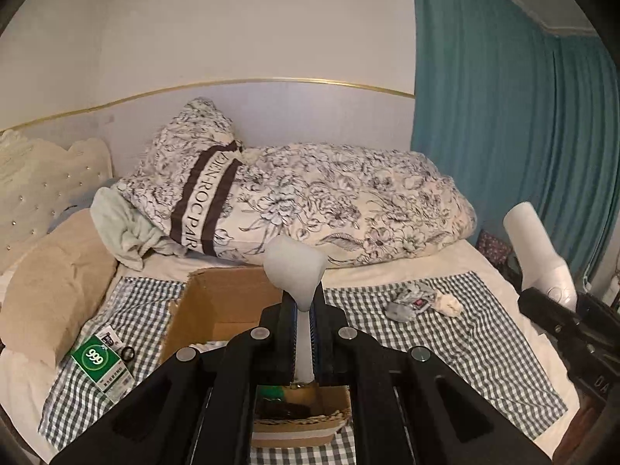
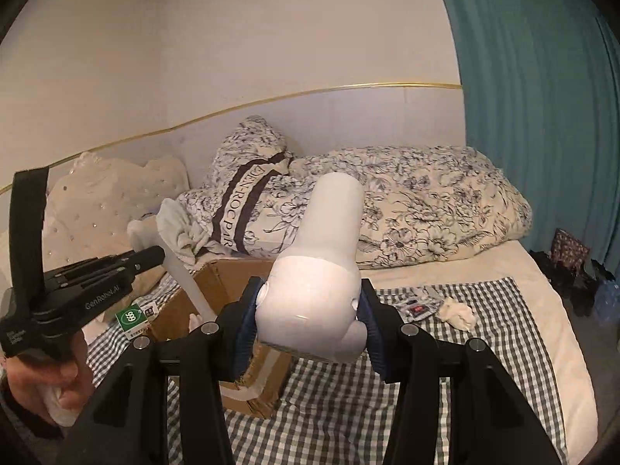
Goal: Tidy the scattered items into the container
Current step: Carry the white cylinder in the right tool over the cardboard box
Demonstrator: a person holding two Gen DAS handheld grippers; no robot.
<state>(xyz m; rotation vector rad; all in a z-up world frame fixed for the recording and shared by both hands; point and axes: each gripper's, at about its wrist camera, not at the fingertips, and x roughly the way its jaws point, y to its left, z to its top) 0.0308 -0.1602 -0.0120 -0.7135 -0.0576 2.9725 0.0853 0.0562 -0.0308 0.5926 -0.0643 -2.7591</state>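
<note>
My left gripper (image 1: 304,306) is shut on the thin handle of a white long-handled plastic tool (image 1: 295,267). It hangs above the open cardboard box (image 1: 217,302), which stands on a checked cloth (image 1: 445,348). My right gripper (image 2: 310,296) is shut on a white bottle-shaped item (image 2: 329,240), held in the air right of the box (image 2: 228,275). On the cloth lie a green "999" packet (image 1: 102,368), a black ring (image 1: 128,353), a grey sock wad (image 1: 410,302) and a crumpled white tissue (image 1: 447,304).
A floral duvet (image 1: 348,201) and a pillow (image 1: 201,178) lie across the back of the bed, with a beige pillow (image 1: 50,290) at the left. A teal curtain (image 1: 503,116) hangs at the right. A hand (image 2: 42,379) holds the left gripper's handle.
</note>
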